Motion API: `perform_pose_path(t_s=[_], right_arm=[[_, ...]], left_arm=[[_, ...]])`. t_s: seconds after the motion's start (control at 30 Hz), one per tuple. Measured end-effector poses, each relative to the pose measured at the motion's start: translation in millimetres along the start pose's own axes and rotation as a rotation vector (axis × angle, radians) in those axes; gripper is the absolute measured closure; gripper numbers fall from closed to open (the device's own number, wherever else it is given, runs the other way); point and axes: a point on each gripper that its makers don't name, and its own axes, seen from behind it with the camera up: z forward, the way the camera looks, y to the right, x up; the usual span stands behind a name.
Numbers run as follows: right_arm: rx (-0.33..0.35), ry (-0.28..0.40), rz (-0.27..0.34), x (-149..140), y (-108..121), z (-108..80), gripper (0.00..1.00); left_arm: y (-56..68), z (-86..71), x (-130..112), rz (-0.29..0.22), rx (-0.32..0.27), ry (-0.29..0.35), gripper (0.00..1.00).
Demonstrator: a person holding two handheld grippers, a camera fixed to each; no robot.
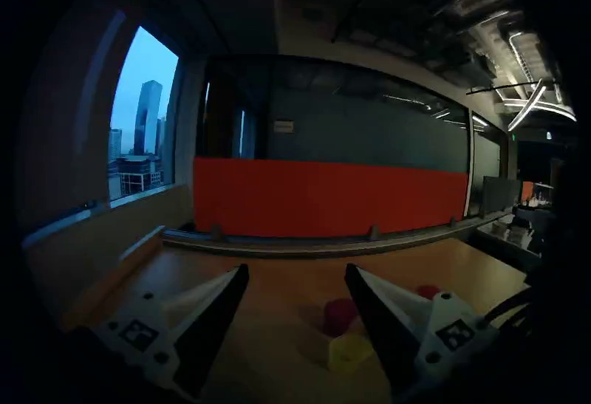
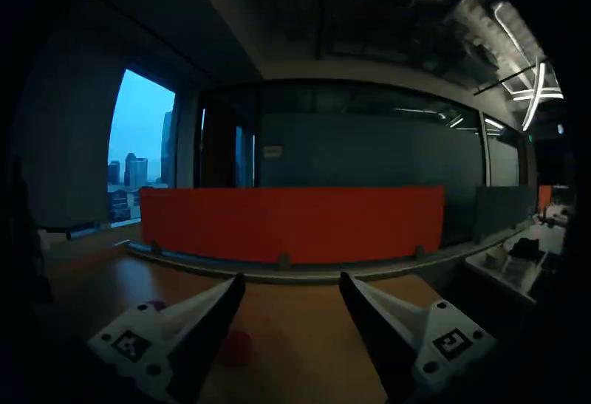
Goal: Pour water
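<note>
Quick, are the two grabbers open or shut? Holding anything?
Left gripper: open, holding nothing.
Right gripper: open, holding nothing.

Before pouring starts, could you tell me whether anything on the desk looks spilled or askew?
Nothing stands out: no spill shows on the desk, and the yellow cup and red cup sit close together, though the dim light hides detail.

Smooth wooden desk [image 1: 295, 286], matt orange partition [image 1: 325, 197], matt plastic-looking yellow cup [image 1: 349, 348]
</note>
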Motion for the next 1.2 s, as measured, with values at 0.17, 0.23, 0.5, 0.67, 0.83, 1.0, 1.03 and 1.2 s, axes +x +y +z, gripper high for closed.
perform_pose_path(t_s=[0.17, 0.23, 0.5, 0.67, 0.83, 1.0, 1.03, 1.2], right_arm=[[0.019, -0.025, 0.009, 0, 0, 3.8, 0.01], [0.027, -0.032, 0.000, -1, 0, 5.9, 0.01], [0.116, -0.036, -0.038, 0, -11, 12.6, 0.01], [0.250, -0.026, -0.065, 7, -35, 8.5, 0.01], [0.379, -0.024, -0.062, 13, -61, 2.0, 0.01], [0.489, -0.030, -0.016, 20, -80, -6.7, 0.01], [0.506, -0.032, -0.013, 20, -83, -7.8, 0.01], [0.547, -0.050, -0.024, 18, -87, -8.4, 0.01]], left_arm=[[8.5, 3.7, 14, 0.001, -0.045, -0.001, 0.03], [12.7, 4.9, 19, 0.010, -0.067, 0.001, 0.03], [41.4, 6.5, 23, 0.043, -0.207, -0.014, 0.03], [59.0, 4.7, 23, 0.060, -0.298, -0.023, 0.03], [74.7, 4.1, 20, 0.068, -0.374, -0.033, 0.03], [88.4, 3.3, 21, 0.059, -0.443, -0.036, 0.03], [91.1, 2.5, 21, 0.058, -0.457, -0.037, 0.03], [101.4, 0.6, 20, 0.058, -0.512, -0.039, 0.03]])
